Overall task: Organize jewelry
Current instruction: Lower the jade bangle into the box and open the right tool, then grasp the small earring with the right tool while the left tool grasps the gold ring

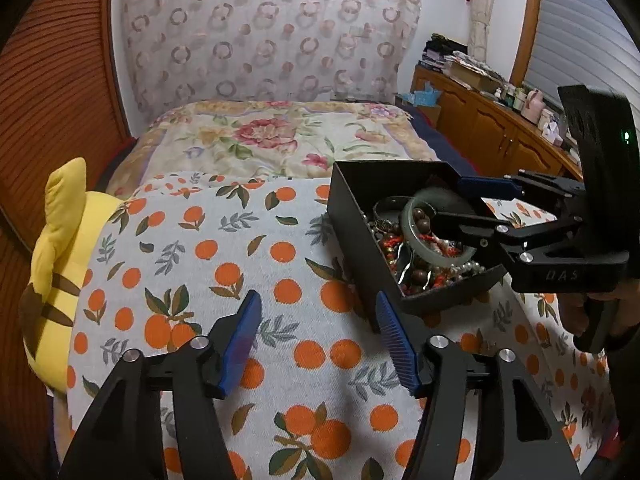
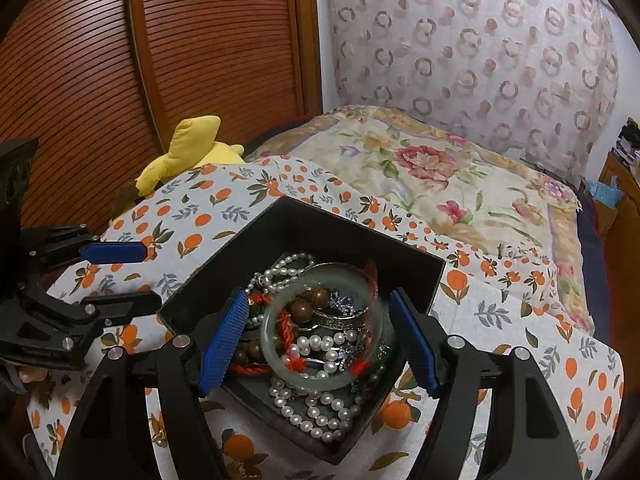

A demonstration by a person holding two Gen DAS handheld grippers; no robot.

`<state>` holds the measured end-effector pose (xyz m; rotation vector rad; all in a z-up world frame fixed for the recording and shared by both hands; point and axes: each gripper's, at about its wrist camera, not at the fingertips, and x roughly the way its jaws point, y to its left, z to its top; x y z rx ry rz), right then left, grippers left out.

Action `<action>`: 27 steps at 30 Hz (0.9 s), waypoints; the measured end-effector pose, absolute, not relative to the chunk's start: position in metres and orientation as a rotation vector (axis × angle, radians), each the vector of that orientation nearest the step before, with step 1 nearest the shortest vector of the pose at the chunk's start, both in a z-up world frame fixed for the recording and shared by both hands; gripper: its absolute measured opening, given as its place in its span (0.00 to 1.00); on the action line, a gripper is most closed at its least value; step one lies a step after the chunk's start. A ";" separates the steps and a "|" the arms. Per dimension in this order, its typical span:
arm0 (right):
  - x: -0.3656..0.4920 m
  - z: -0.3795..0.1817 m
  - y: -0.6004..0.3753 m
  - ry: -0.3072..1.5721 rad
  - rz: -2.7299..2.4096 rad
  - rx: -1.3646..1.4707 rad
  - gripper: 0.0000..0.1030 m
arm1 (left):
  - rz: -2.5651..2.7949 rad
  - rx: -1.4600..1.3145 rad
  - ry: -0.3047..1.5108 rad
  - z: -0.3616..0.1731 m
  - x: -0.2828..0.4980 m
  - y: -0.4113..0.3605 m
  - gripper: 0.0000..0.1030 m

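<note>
**Ana:** One box (image 2: 304,240), black and open-topped, sits on the orange-print cloth (image 1: 248,256) over the bed, and it's crammed: a pale green bangle (image 2: 324,376) lies on top of pearls (image 2: 316,416), brown beads (image 2: 316,300), red cord (image 2: 286,328) and silver pieces.

**Ben:** And the right gripper (image 2: 320,344) is right over it, fingers wide apart, one either side of that bangle, clamped on nothing.

**Ana:** Here's my worry. Everything in there looks tangled. Close on the bangle and lift, and I reckon the cord and pearls could ride up with it and spill onto the cloth.

**Ben:** Smooth, hard ring too; it might squirt out from between the pads. And the box rests on soft bedding, so a downward push could tip it.

**Ana:** Left gripper (image 1: 320,340)?

**Ben:** Also spread open, empty, hovering above the cloth just beside the box's near corner. Not steadying anything.

**Ana:** What does each camera give us?

**Ben:** Right wrist looks straight down into the jewelry, strand by strand. Left wrist shows the box from outside, with the right gripper reaching in over its rim. Whether its fingers touch the pile, I can't tell. It also shows the plush (image 1: 60,256) at the bed's edge.
</note>
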<state>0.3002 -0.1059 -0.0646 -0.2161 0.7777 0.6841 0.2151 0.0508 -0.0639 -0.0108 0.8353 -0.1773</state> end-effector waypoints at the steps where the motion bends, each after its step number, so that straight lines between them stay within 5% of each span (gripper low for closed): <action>1: 0.299 -0.064 -0.107 0.776 0.680 -0.214 0.74 | -0.179 -0.008 0.834 -0.064 0.213 0.050 0.60; 7: 0.283 -0.055 -0.121 0.754 0.670 -0.187 0.74 | -0.185 0.000 0.838 -0.063 0.204 0.049 0.66; 27: 0.186 -0.089 -0.129 0.842 0.732 -0.254 0.41 | -0.240 0.054 0.919 -0.093 0.156 0.024 0.72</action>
